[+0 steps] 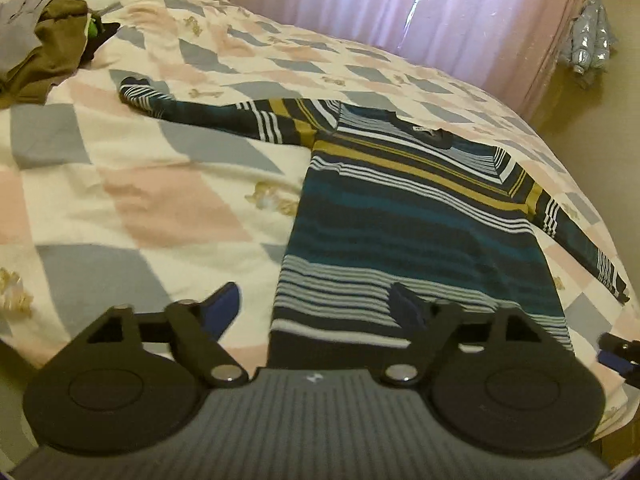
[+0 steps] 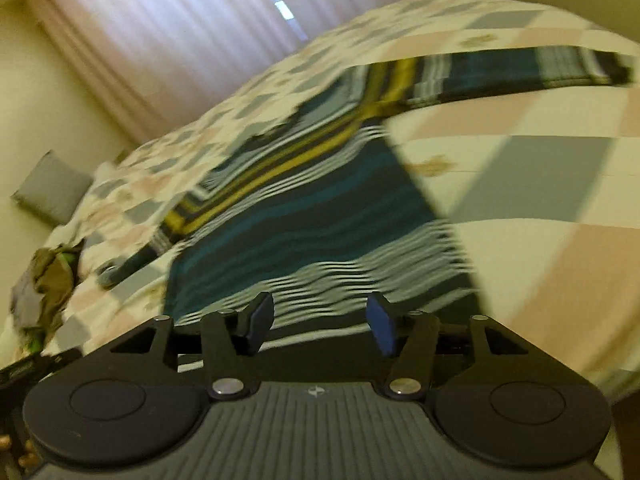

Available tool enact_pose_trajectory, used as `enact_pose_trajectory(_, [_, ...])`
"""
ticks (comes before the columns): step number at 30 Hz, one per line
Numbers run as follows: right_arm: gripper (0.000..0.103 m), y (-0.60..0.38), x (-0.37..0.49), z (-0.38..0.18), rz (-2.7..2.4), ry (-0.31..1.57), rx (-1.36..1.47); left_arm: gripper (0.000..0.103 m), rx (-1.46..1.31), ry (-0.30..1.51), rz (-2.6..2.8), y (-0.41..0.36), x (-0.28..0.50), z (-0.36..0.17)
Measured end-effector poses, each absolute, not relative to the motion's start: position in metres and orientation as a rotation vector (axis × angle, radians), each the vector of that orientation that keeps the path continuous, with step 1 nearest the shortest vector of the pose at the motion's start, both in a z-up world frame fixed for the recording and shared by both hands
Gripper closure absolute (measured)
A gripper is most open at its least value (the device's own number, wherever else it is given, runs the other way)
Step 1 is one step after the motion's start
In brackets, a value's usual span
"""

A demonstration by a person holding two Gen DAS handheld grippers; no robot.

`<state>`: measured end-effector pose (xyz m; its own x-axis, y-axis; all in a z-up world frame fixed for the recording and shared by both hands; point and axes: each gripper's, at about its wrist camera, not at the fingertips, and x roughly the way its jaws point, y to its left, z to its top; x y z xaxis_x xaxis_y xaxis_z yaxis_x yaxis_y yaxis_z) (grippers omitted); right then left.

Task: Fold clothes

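We see striped sweater (image 1: 404, 216) flat on quilted bed (image 1: 132, 184), sleeves out. Left hand-held gripper (image 1: 316, 304) and right hand-held gripper (image 2: 320, 320) both spread wide over hem, empty. Clothes pile (image 1: 44, 52) near pillow.

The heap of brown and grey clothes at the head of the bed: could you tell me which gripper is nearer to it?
Left. The left gripper hovers at the sweater's hem corner on the heap's side; the right gripper sits over the hem's other end, farther away.
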<state>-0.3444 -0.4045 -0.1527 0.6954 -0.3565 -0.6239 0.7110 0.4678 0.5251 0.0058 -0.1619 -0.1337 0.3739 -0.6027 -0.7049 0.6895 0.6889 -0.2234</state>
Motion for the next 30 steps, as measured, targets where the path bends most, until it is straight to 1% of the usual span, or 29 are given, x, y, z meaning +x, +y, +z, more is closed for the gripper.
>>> enact_pose_trajectory(2, [0.047, -0.410, -0.324, -0.157, -0.650, 0.466, 0.829, 0.018, 0.111, 0.824, -0.796, -0.164, 0.029, -0.138])
enact_pose_trajectory(3, [0.044, -0.416, -0.316, -0.160, -0.636, 0.469, 0.816, 0.018, 0.106, 0.810, -0.777, -0.163, 0.045, -0.141])
enact_pose_trajectory(5, [0.043, -0.433, -0.296, -0.170, -0.619, 0.479, 0.791, 0.019, 0.091, 0.795, -0.716, -0.160, 0.094, -0.152])
enact_pose_trajectory(7, [0.043, -0.458, -0.274, -0.182, -0.613, 0.490, 0.781, 0.024, 0.076, 0.797, -0.653, -0.159, 0.149, -0.163])
enact_pose_trajectory(9, [0.043, -0.486, -0.245, -0.194, -0.602, 0.509, 0.779, 0.039, 0.043, 0.817, -0.601, -0.159, 0.207, -0.174])
enact_pose_trajectory(10, [0.043, -0.501, -0.225, -0.198, -0.595, 0.539, 0.774, 0.043, 0.014, 0.837, -0.580, -0.160, 0.235, -0.178])
enact_pose_trajectory(12, [0.043, -0.524, -0.178, -0.199, -0.567, 0.618, 0.757, 0.054, -0.045, 0.880, -0.545, -0.159, 0.283, -0.184])
enact_pose_trajectory(13, [0.043, -0.531, -0.156, -0.196, -0.544, 0.643, 0.747, 0.056, -0.062, 0.893, -0.537, -0.160, 0.305, -0.184])
enact_pose_trajectory(17, [0.043, -0.544, -0.070, -0.173, -0.441, 0.740, 0.741, 0.055, -0.039, 0.935, -0.452, -0.178, 0.389, -0.179])
enact_pose_trajectory(19, [0.043, -0.546, -0.042, -0.167, -0.418, 0.787, 0.765, 0.049, -0.060, 0.970, -0.416, -0.187, 0.431, -0.179])
enact_pose_trajectory(20, [0.043, -0.547, -0.029, -0.166, -0.414, 0.813, 0.779, 0.041, -0.076, 0.985, -0.397, -0.193, 0.452, -0.179])
enact_pose_trajectory(21, [0.043, -0.547, -0.019, -0.165, -0.415, 0.834, 0.794, 0.035, -0.085, 0.997, -0.375, -0.199, 0.472, -0.181])
enact_pose_trajectory(23, [0.043, -0.548, -0.002, -0.164, -0.421, 0.868, 0.824, 0.035, -0.061, 1.033, -0.336, -0.218, 0.509, -0.192])
enact_pose_trajectory(25, [0.043, -0.549, 0.012, -0.163, -0.429, 0.890, 0.849, 0.035, 0.011, 1.105, -0.306, -0.241, 0.539, -0.213])
enact_pose_trajectory(26, [0.043, -0.551, 0.019, -0.163, -0.435, 0.899, 0.860, 0.038, 0.047, 1.142, -0.288, -0.251, 0.551, -0.225])
enact_pose_trajectory(27, [0.043, -0.553, 0.025, -0.163, -0.442, 0.909, 0.871, 0.052, 0.071, 1.163, -0.275, -0.257, 0.557, -0.232])
enact_pose_trajectory(28, [0.043, -0.555, 0.031, -0.162, -0.448, 0.917, 0.883, 0.070, 0.096, 1.175, -0.272, -0.261, 0.557, -0.234])
enact_pose_trajectory(29, [0.043, -0.557, 0.037, -0.161, -0.452, 0.924, 0.893, 0.101, 0.111, 1.187, -0.271, -0.263, 0.555, -0.230])
enact_pose_trajectory(30, [0.043, -0.559, 0.044, -0.160, -0.453, 0.931, 0.907, 0.101, 0.107, 1.198, -0.262, -0.261, 0.552, -0.221])
